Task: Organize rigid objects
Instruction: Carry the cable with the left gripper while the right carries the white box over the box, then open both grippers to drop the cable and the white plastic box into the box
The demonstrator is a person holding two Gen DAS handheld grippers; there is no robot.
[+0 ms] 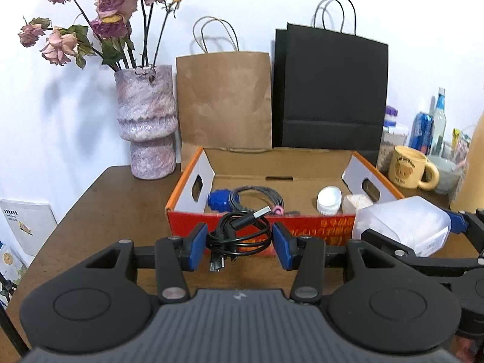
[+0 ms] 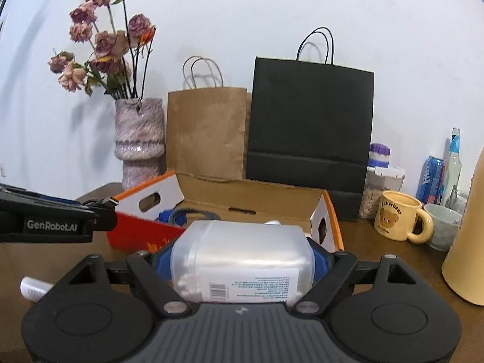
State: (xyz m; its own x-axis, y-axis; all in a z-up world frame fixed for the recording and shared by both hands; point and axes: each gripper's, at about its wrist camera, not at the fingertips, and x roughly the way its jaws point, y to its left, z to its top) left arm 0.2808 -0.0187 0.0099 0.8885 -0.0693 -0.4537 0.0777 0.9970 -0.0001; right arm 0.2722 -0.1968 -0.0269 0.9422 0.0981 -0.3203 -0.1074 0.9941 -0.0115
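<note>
The left gripper is clamped on a coiled black cable. Both blue pads press against the sides of the coil. A silver USB plug projects from the top of the coil, and a second connector hangs below it. The cable is held above the brown table, just in front of the near red wall of the cardboard box.

The right gripper is clamped on a translucent plastic container. The container lies on its side between the jaws, with a printed label and barcode facing the camera. The jaws stand wide because the container is wide. In the left wrist view, the container is at the right near corner of the box, above the table.

The open box holds a blue object and a grey braided cable on its left side. A white cap and a pale lumpy object lie on its right side.

Behind the box stand a brown paper bag and a black paper bag. A pink vase with dried roses stands at the far left. A yellow mug stands to the right of the box, with a blue can and a bottle beyond it.
</note>
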